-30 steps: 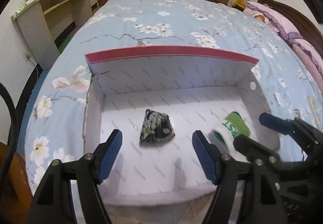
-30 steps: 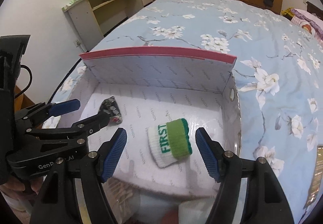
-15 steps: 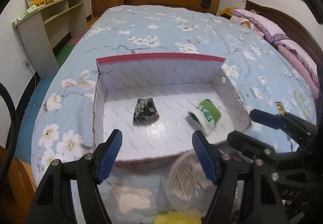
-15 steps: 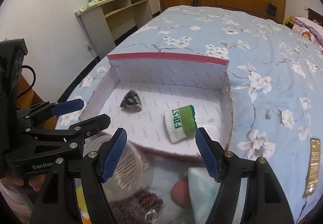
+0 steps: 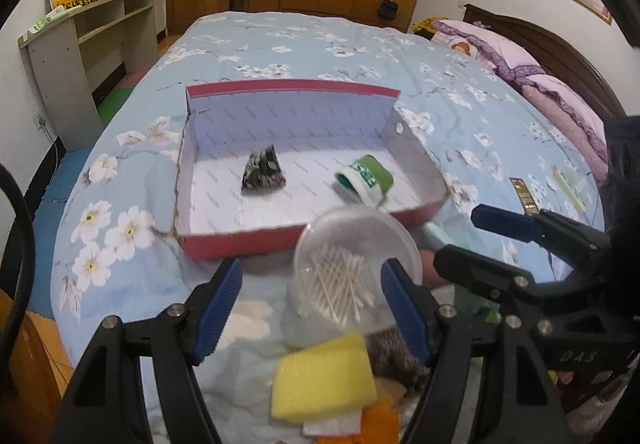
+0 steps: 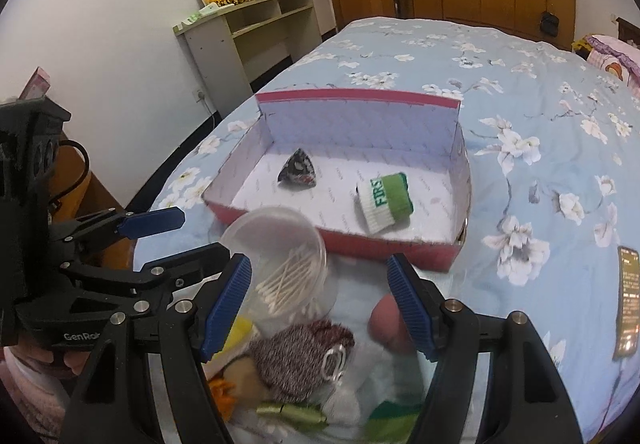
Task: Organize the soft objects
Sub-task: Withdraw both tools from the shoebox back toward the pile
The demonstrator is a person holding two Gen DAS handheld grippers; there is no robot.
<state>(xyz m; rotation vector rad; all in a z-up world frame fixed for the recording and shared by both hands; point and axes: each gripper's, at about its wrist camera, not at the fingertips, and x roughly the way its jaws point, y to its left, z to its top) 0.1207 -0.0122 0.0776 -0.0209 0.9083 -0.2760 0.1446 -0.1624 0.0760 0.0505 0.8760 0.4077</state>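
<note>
A red box with a white inside [image 5: 240, 242] [image 6: 360, 96] lies on the flowered bed. In it lie a black patterned pouch [image 5: 262, 169] [image 6: 299, 168] and a white-and-green wristband [image 5: 366, 180] [image 6: 386, 201]. Both grippers are open, empty and held above a pile in front of the box. My left gripper [image 5: 310, 310] is over a yellow sponge [image 5: 324, 380] and a clear tub of cotton swabs [image 5: 352, 276] [image 6: 280, 260]. My right gripper [image 6: 320, 304] is over a brown knitted item [image 6: 300, 356] and a pink soft thing [image 6: 386, 324].
Orange and green items [image 6: 288, 410] lie low in the pile. A phone [image 6: 626, 302] lies on the bed at right. A shelf unit [image 5: 92, 44] stands by the left wall. Pillows [image 5: 520, 60] are at the far right.
Both grippers have drawn back from over the box toward the near edge of the bed. The pile of items has come into view beneath them. The pouch and wristband stay in the box.
</note>
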